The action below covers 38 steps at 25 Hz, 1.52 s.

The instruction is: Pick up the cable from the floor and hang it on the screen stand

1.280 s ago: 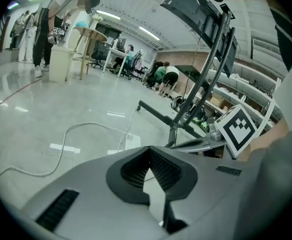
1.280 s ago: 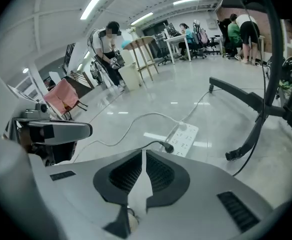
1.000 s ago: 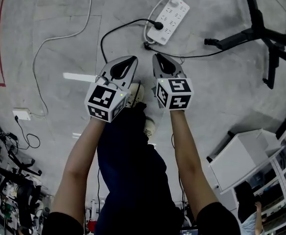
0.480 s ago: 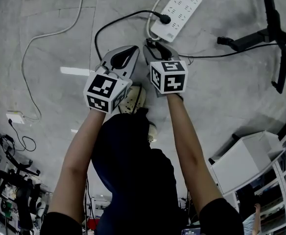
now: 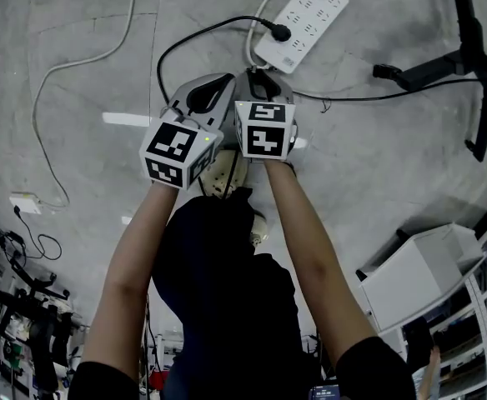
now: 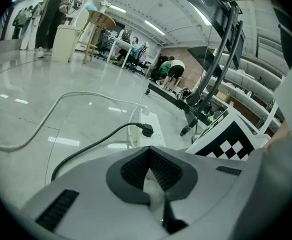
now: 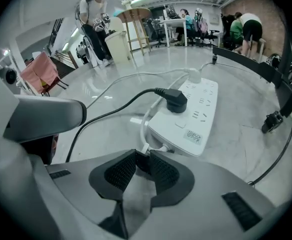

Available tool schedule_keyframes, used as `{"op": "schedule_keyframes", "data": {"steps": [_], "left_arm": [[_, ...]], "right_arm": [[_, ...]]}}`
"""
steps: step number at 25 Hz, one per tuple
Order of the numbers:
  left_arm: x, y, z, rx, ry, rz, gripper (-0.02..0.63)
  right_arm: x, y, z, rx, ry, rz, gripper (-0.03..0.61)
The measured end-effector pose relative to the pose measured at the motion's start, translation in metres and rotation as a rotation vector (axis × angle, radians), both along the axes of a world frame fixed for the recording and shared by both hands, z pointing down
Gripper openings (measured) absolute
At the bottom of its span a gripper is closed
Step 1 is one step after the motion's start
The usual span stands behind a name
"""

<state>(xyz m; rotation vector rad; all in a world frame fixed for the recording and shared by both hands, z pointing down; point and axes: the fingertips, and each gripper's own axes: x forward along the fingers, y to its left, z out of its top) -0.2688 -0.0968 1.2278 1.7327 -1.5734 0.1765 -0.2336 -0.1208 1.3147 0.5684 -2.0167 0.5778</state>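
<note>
right tongs [image 7: 142, 158] are closing on the loose end of the black cable [image 5: 343, 100], just short of the white power strip [image 5: 300, 22]; a dark piece of it fills the narrow gap between the pads. a second ago we held these tongs pressed together and back from that end. since then we have pushed them forward over it, spread them and begun to squeeze. left tongs [image 5: 218, 86] sit just beside, pressed together on nothing, much as before. the rest of the cable lies on the floor [image 5: 377, 165], trailing towards the screen stand [image 5: 427, 63], well apart from us. we judge the pickup nearly made; lifting and hanging remain.
</note>
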Motion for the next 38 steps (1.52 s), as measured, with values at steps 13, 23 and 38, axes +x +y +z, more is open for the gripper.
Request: {"op": "schedule_keyframes", "data": {"steps": [13, 23, 38], "left_arm": [[0.009, 0.018, -0.021, -0.023, -0.004, -0.026, 0.008], [0.025, 0.016, -0.122, 0.025, -0.015, -0.007, 0.008], [0.056, -0.008, -0.328, 0.075, -0.003, 0.016, 0.008]], "right_arm": [[0.007, 0.011, -0.027, -0.072, -0.063, -0.006, 0.094], [0.017, 0.0, -0.153, -0.033, -0.181, 0.072, 0.094], [0.057, -0.031, -0.388, 0.008, -0.351, 0.232, 0.092]]}}
